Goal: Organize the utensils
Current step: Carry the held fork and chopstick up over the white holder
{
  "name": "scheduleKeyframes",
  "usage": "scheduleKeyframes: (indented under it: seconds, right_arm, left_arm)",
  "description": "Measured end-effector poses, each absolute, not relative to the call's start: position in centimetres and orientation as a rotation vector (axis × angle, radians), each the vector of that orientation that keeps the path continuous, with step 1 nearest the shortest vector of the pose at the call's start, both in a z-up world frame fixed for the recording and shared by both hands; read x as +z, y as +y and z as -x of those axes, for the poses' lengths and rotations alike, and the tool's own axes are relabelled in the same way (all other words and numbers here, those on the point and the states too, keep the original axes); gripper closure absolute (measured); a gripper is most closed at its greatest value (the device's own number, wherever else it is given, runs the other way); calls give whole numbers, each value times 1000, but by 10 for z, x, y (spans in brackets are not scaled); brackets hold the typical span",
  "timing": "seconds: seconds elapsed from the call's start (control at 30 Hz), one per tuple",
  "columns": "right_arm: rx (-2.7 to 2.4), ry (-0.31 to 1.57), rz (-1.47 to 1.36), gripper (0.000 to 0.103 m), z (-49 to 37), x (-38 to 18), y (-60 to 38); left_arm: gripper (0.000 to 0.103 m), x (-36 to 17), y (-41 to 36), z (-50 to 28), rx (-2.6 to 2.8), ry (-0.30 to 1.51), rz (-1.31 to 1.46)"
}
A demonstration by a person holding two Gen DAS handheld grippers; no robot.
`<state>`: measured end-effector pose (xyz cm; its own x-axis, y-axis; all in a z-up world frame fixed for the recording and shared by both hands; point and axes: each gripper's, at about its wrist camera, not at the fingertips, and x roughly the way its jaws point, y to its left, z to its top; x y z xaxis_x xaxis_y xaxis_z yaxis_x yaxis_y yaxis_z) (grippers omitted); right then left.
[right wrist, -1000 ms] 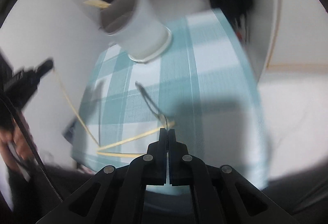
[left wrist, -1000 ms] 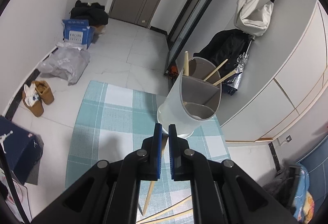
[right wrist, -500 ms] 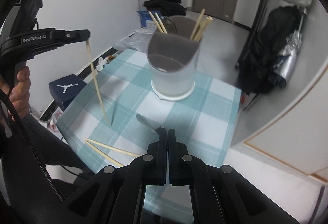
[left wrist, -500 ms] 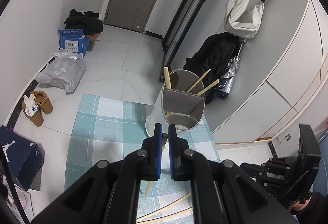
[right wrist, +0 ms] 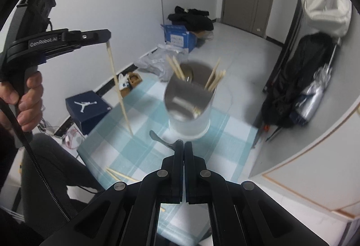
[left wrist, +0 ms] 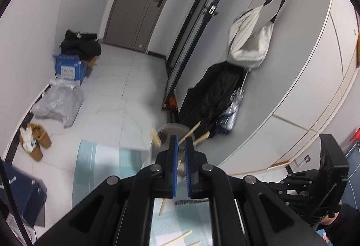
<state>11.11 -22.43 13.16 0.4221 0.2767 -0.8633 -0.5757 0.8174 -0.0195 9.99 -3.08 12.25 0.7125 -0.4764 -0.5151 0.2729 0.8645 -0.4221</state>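
In the right wrist view a grey two-part utensil holder (right wrist: 189,108) stands on the teal checked tablecloth (right wrist: 132,144), with several chopsticks (right wrist: 214,78) leaning in its back half. My left gripper (right wrist: 108,40), at upper left, is shut on one chopstick (right wrist: 118,88), which hangs down to just above the cloth. My right gripper (right wrist: 184,144) is shut on a thin dark metal utensil (right wrist: 158,138) that juts left from its tips; I cannot tell which kind. The left wrist view has my left gripper (left wrist: 181,141) in front of the holder (left wrist: 167,131), the chopstick (left wrist: 163,207) passing between its blue pads.
Two loose chopsticks (right wrist: 119,175) lie near the cloth's front edge. Beside the table's left side on the floor are a dark shoe box (right wrist: 86,108), shoes and bags. A black coat (right wrist: 299,79) hangs by the wardrobe on the right.
Both grippers have risen. The left one lifted its chopstick until the tip hangs just above the cloth, and the holder sank in its view. The right wrist rolled upright with the metal utensil.
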Motion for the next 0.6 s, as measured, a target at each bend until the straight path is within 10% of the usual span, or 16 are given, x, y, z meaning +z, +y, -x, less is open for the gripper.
scheduleKeyframes:
  seconds: [0.6]
  right_arm:
    - [540,952,515,103,-228,190,-197]
  left_arm:
    - [101,162,-52,-189,-528,557,289]
